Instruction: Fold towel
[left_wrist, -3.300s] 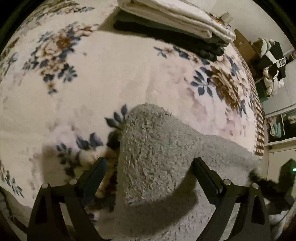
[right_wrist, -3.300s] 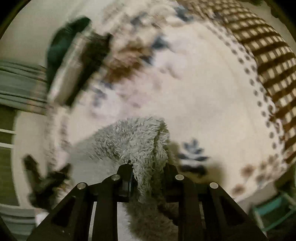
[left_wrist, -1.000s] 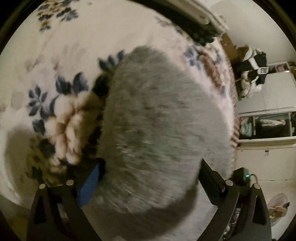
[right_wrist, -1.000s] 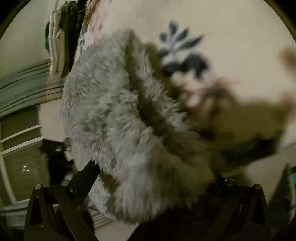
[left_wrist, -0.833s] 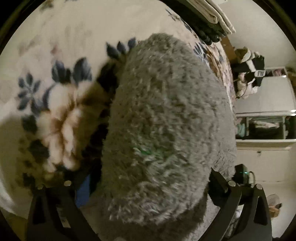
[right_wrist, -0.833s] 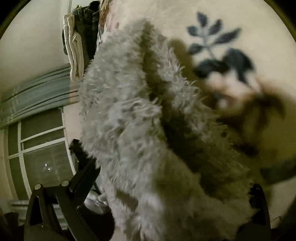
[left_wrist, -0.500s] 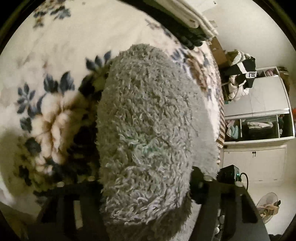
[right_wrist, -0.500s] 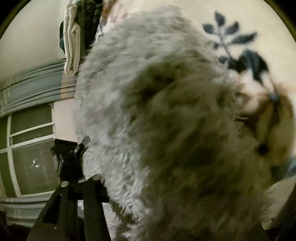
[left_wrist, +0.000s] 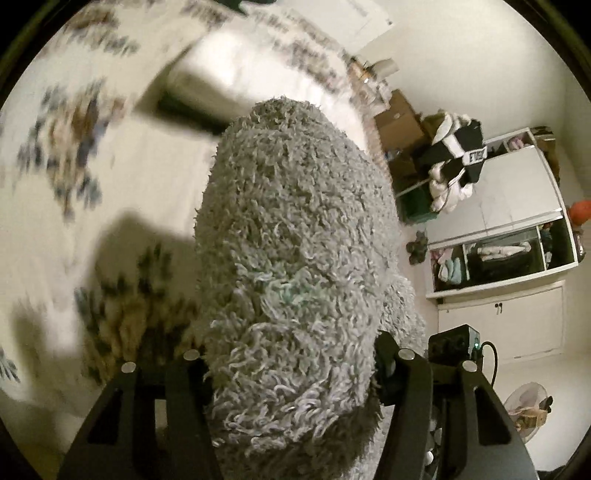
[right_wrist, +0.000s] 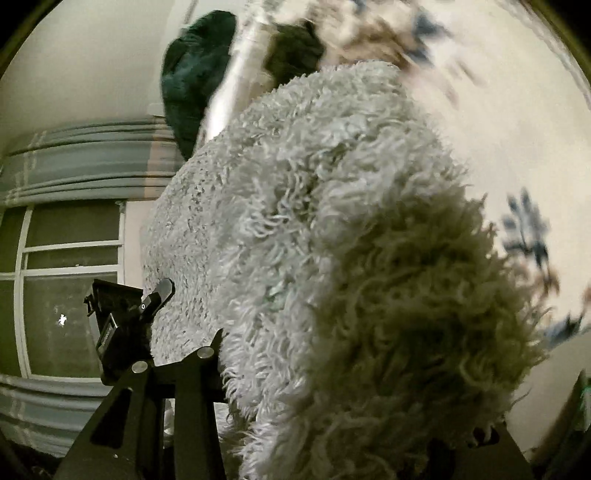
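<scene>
The left gripper (left_wrist: 291, 373) points forward over the bed (left_wrist: 155, 166), its two black fingers (left_wrist: 184, 373) pressed in against a thick bunch of the grey shaggy towel (left_wrist: 295, 266), which bulges up between them and hangs above the flowered blanket. The right gripper (right_wrist: 332, 387) is tilted toward the window (right_wrist: 70, 295); its left finger (right_wrist: 199, 365) presses against the same towel (right_wrist: 332, 240), but the pile hides the right finger, so whether it is clamped cannot be told. The left gripper's body shows at the near left of the right view. A dark garment (left_wrist: 458, 155) on the far right of the left view carries a label too small to read.
</scene>
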